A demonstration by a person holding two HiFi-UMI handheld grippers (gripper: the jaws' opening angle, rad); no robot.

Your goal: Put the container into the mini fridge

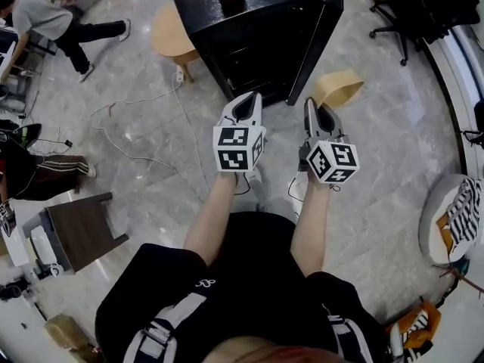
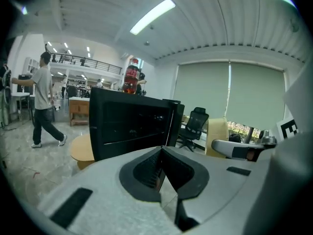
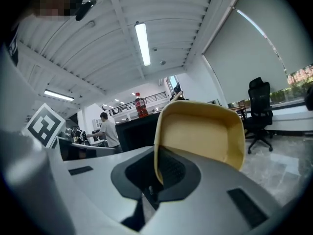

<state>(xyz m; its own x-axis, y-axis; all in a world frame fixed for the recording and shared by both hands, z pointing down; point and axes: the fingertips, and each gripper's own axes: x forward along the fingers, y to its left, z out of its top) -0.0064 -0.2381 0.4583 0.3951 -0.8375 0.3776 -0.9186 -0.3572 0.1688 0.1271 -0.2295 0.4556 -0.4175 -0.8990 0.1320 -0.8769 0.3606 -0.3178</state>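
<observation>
Tan shallow plastic container (image 3: pixel 200 131) hangs pinched at its rim by the fingers of our right gripper (image 3: pixel 155 174), in front of the black mini fridge (image 1: pixel 257 44) and not yet inside, while our left gripper (image 2: pixel 164 168) has its fingers closed on nothing.

Grey marble-look floor (image 1: pixel 393 127), 1 round wooden stool (image 1: pixel 170 32), black office chair (image 2: pixel 195 122), ceiling strip light (image 2: pixel 152 16), window blinds (image 2: pixel 230 92) perhaps drawn
</observation>
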